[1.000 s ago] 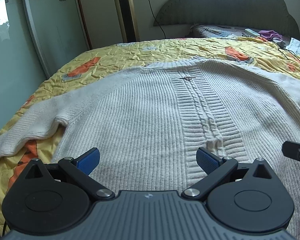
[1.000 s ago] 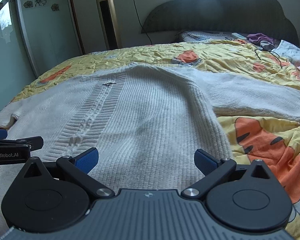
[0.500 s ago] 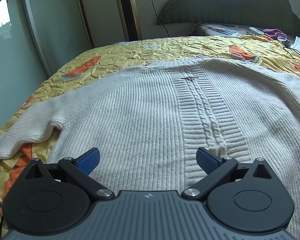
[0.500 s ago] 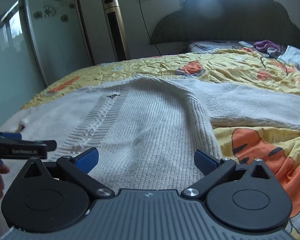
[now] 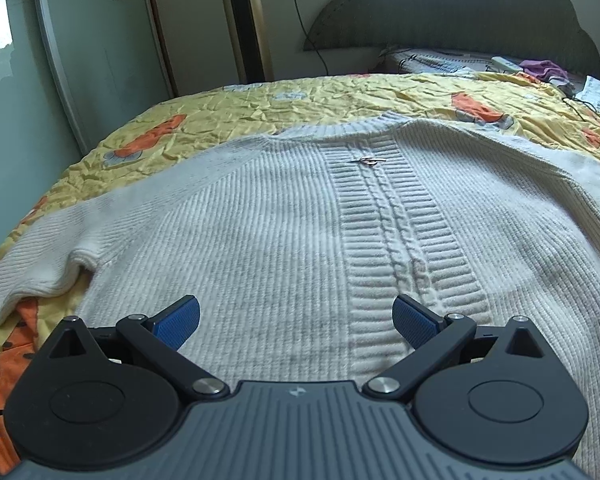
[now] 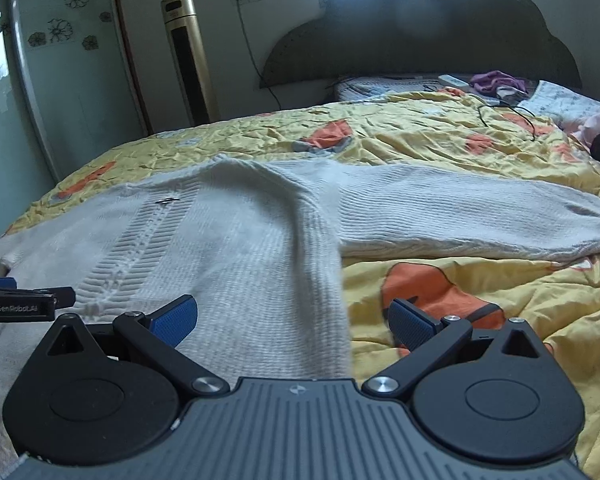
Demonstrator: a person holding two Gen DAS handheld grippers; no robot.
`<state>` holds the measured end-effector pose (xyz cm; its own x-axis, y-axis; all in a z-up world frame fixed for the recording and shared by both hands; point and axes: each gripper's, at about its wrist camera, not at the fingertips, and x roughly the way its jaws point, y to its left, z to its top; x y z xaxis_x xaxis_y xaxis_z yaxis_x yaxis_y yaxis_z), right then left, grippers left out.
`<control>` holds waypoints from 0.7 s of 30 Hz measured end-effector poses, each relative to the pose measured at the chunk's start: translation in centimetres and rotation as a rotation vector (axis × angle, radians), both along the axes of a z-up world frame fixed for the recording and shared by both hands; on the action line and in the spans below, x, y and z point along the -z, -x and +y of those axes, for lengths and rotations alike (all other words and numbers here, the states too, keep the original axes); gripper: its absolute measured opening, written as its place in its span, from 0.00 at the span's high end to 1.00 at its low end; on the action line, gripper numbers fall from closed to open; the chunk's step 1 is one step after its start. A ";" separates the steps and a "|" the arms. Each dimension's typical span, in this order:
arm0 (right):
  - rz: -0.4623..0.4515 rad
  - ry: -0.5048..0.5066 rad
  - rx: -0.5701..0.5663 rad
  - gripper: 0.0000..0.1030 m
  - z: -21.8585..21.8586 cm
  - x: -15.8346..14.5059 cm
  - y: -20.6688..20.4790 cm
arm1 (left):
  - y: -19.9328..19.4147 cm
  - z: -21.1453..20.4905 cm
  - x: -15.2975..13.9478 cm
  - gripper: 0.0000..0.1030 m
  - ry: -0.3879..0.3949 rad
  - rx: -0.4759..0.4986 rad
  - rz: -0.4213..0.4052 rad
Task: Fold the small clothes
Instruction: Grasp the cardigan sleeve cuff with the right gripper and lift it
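**Technician:** Left gripper status: jaws spread wide, nothing between the blue pads. It hovers low over the hem end of the sweater, left of the ribbed centre band. Right gripper status: jaws equally wide, also holding nothing. It sits over the right side edge of the sweater body, one pad above knit and the other above the bedspread.

**Supervisor:** Location of the garment?

**Technician:** The sweater lies flat, front up, on the yellow-and-orange bedspread, hem toward the near edge of the bed and collar toward the headboard. The left sleeve reaches toward the left edge of the bed; the right sleeve stretches toward the right edge. A small metal fastener shows on the centre band near the collar.

**Supervisor:** Task progress?

**Technician:** Judged as the very start. The garment is spread out and no fold is visible: both sleeves are extended and the body is at full length. All folds remain, likely sleeves inward first, then the body.

**Supervisor:** Legible markings?

**Technician:** One only. In the right wrist view, the side of the left gripper's finger reads "GenRobot.AI". The moulded emblem on each gripper body is too small to identify. No label is visible on the sweater.
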<state>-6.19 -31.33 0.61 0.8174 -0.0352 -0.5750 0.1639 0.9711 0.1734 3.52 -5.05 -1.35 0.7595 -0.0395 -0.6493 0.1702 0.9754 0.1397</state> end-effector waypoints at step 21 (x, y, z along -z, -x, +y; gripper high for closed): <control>-0.239 -0.579 0.480 0.03 -19.6 4.5 2.9 | -0.3 0.4 2.5 0.00 0.039 0.011 -0.006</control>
